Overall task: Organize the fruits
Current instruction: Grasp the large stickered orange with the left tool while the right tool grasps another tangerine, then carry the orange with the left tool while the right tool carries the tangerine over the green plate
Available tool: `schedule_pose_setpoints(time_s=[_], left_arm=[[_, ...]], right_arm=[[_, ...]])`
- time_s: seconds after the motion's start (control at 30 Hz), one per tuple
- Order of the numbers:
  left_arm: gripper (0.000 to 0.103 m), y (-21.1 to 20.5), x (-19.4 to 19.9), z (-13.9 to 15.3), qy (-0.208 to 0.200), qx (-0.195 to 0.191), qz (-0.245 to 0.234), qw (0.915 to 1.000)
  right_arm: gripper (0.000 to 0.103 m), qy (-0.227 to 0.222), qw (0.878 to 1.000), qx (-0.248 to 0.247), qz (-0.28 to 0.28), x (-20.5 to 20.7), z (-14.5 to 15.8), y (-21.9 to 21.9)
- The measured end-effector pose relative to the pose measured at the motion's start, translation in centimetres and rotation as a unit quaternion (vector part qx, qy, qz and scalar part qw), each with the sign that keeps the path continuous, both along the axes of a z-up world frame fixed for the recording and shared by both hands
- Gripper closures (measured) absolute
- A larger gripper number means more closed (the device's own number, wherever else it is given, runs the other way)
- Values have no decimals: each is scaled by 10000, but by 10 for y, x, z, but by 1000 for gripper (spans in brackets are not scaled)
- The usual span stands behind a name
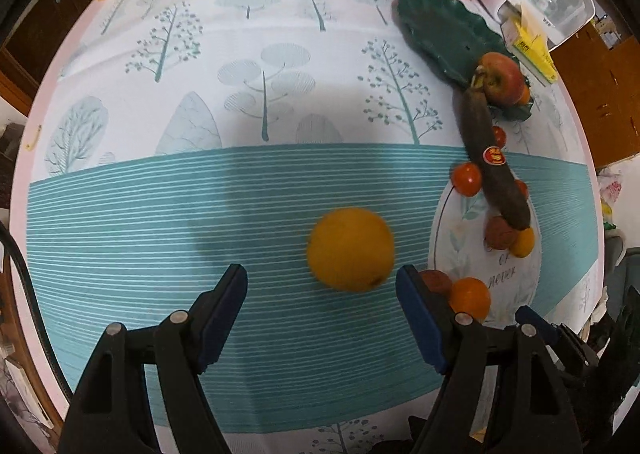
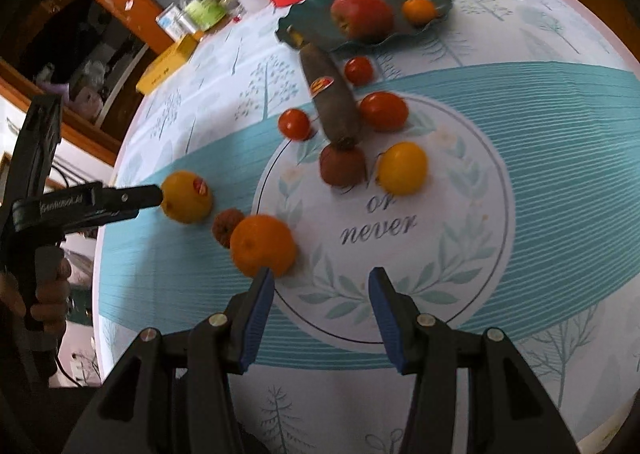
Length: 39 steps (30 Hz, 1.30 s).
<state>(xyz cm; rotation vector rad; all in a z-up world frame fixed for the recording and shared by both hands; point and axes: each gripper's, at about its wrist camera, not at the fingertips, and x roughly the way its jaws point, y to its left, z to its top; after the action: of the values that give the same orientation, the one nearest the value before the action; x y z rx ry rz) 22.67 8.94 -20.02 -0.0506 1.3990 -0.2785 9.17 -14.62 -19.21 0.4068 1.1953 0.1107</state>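
Left hand-held gripper (image 1: 322, 286) released, jaws spread wide, level over counter (image 1: 160, 214). Yellow orange (image 1: 351, 249) lies straight ahead, slightly right of centre, just past fingertips, not yet enclosed; round, no long axis. Right hand-held gripper (image 2: 321, 286) also released, empty, mandarin (image 2: 263, 245) touching its left fingertip. Far: green plate (image 1: 436, 30) holding apple (image 1: 502, 78).

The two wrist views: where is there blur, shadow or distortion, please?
Left wrist view: the yellow orange ahead of the open left gripper is smeared by motion; a soft shadow lies on the tablecloth left of it; the fisheye bends the stripes. Right wrist view: sharper near the right gripper, while the green plate far off looks blurred.
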Motion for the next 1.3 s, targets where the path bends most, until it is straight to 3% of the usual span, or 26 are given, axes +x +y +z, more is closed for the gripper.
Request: schedule_pose_setpoints(time_s=[0.6, 0.9, 1.17, 1.3], left_arm=[[28, -14, 25, -34, 110, -355, -384, 9986], [29, -22, 27, -38, -19, -253, -555, 9981], [51, -37, 27, -38, -109, -306, -701, 9970], [52, -41, 23, -37, -185, -235, -714, 9970]], right_arm=[[53, 25, 9913, -659, 1136, 28, -7, 61], [53, 11, 9822, -1211, 1436, 36, -12, 78], [55, -14, 9788, -1359, 1531, 35, -15, 81], [56, -75, 9783, -1361, 1562, 32, -16, 82]])
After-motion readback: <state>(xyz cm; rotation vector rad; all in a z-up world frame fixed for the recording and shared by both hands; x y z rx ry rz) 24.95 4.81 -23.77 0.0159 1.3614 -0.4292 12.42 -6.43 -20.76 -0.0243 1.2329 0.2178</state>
